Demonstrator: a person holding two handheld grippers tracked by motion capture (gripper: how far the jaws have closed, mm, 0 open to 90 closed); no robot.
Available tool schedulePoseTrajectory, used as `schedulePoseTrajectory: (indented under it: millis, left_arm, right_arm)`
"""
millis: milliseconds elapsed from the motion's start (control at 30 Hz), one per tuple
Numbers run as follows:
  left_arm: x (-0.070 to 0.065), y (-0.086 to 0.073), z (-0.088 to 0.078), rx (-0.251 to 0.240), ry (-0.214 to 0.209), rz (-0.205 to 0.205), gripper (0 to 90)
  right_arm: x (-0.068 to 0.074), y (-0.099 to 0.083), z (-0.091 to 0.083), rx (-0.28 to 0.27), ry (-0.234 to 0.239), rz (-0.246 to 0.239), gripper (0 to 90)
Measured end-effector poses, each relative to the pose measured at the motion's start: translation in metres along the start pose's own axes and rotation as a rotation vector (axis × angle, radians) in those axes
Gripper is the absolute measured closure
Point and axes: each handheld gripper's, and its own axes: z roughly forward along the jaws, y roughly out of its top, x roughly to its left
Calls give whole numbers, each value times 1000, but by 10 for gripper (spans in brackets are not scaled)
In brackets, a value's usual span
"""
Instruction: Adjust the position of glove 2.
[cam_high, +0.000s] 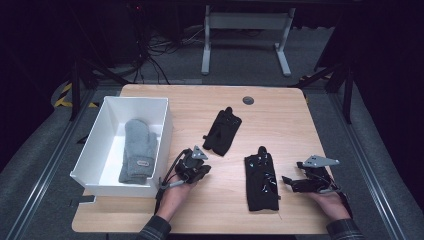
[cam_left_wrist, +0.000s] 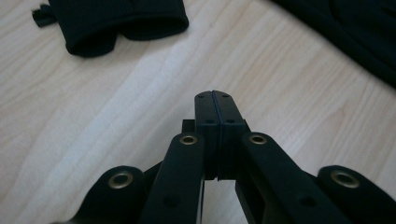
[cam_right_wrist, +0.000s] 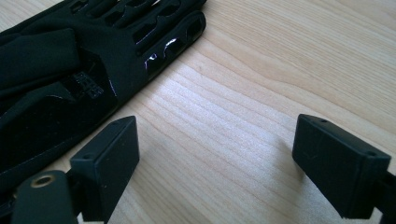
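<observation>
The tabletop (cam_high: 210, 210) carries, from largest to smallest, a white bin (cam_high: 150, 107) at its left edge with a grey mitten (cam_high: 138, 150) lying inside, then 2 black gloves out on the bare wood, then the 2 tools. Taking the bin as landmark, the far glove (cam_high: 222, 131) lies to its right and slightly beyond its near corner, and the near glove (cam_high: 261, 181) lies farther right again, close to the person's edge of the tabletop.

The near glove is the one the work appears to turn on. Its long axis runs from the person's edge away across the tabletop, fingers pointing away, cuff nearest the person. The right tool (cam_high: 287, 180) sits just beside that glove on the side away from the bin, and in the right gripper view its jaws stand wide apart over bare wood, with the glove (cam_right_wrist: 60, 84) lying off past the left jaw, untouched. So the glove lies sideways from the right tool, toward the bin, and the jaws would have to shift that way to straddle it.

The left tool (cam_high: 202, 172) rests between the bin and the near glove, jaws pressed together on nothing (cam_left_wrist: 215, 126). The right hand (cam_high: 327, 202) is the nearer one.
</observation>
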Motion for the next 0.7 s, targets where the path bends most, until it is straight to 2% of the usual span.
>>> schedulePoseTrajectory:
  millis: [267, 300, 333, 500, 700]
  left_arm:
    - [14, 36, 9, -33, 14, -2, 900]
    - [16, 44, 11, -31, 22, 0, 900]
    - [16, 44, 11, -31, 22, 0, 900]
    - [27, 67, 20, -30, 45, 16, 900]
    - [45, 88, 36, -20, 73, 17, 900]
  right_arm:
    - [0, 0, 0, 0, -2, -1, 154]
    - [0, 0, 0, 0, -2, -1, 154]
    - [0, 0, 0, 0, -2, -1, 154]
    - [0, 0, 0, 2, -1, 2, 154]
    - [0, 0, 0, 2, -2, 2, 154]
